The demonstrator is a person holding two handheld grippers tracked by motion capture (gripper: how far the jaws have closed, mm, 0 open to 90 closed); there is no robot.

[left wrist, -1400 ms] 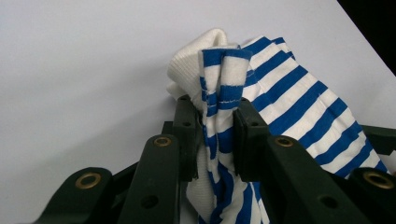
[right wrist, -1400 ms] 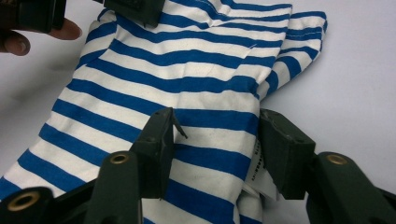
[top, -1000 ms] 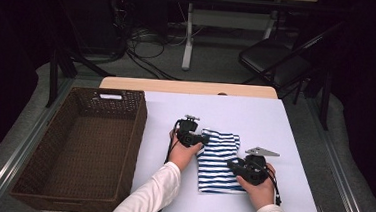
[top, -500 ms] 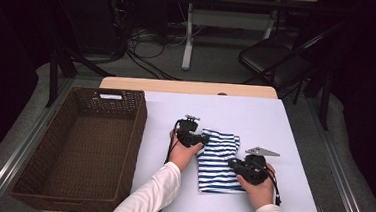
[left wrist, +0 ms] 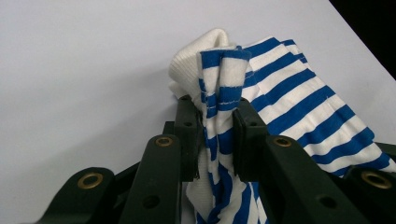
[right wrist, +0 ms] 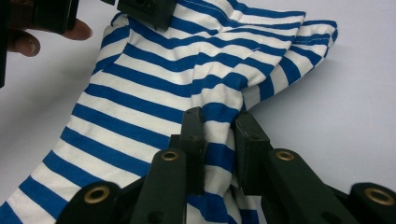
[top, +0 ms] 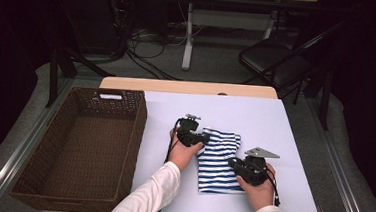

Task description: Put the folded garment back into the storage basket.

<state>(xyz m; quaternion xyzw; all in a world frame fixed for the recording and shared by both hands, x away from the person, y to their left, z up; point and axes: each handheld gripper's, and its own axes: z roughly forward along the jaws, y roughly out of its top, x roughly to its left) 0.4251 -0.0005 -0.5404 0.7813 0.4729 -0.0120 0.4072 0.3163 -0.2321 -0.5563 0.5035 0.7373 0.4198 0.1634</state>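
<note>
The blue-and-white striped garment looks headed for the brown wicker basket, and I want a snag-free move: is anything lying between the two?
Nothing visible does. The blue-and-white striped garment, pinched by the left gripper and right gripper, lies right of the brown wicker basket; between them is bare white table sheet and the left hand.

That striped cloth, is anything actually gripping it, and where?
Yes. The left gripper pinches a bunched fold at the striped cloth's far left corner; the right gripper pinches a fold on its right edge.
</note>
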